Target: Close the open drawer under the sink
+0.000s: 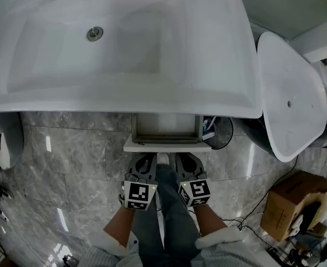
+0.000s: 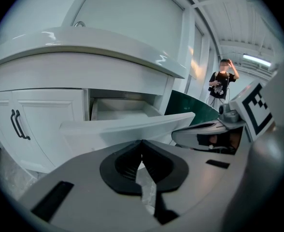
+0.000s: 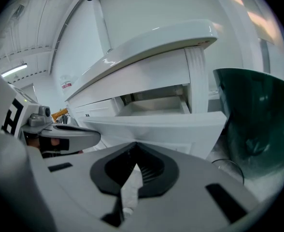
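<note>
A bathroom: white sink point(image 1: 52, 96) over a vanity, on marble floor point(image 1: 69, 160).

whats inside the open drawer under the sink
The drawer shows only a bare pale floor and side walls, with no items in the part that shows. Its back runs under the sink, so that end is hidden.
</note>
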A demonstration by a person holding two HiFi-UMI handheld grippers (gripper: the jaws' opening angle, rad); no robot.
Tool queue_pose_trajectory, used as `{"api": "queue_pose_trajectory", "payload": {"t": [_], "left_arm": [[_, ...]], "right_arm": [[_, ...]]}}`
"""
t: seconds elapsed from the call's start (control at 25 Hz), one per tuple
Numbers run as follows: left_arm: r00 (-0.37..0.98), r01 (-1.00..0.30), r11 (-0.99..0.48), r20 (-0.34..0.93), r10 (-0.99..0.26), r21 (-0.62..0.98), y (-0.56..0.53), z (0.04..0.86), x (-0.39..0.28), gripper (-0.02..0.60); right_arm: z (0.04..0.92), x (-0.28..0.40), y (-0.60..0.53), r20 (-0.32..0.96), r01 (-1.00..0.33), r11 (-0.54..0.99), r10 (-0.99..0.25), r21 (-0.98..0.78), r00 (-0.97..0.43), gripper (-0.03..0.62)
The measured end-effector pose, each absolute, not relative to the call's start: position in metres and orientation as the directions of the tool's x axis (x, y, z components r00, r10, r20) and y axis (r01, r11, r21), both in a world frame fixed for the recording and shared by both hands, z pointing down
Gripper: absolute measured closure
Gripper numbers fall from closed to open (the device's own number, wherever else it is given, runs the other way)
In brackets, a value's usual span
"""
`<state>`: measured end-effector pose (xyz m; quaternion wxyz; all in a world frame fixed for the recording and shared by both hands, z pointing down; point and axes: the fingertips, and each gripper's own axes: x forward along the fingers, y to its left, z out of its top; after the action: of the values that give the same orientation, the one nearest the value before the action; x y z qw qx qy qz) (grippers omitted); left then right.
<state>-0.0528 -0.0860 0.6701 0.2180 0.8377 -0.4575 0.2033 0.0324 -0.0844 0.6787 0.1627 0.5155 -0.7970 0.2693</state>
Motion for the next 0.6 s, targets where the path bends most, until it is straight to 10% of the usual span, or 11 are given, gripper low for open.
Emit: {"api": "queue_pose_trajectory", "payload": {"t": [0.6], "left_arm": [[0.506, -0.855, -0.482, 0.514, -0.693, 0.193, -0.0951, 0.6620, -0.0557, 0.566]], "right_arm": [[0.6745, 0.0304, -0.0934, 0.534, -0.917, 0.305, -0.746, -0.258, -0.398, 0.585]]}}
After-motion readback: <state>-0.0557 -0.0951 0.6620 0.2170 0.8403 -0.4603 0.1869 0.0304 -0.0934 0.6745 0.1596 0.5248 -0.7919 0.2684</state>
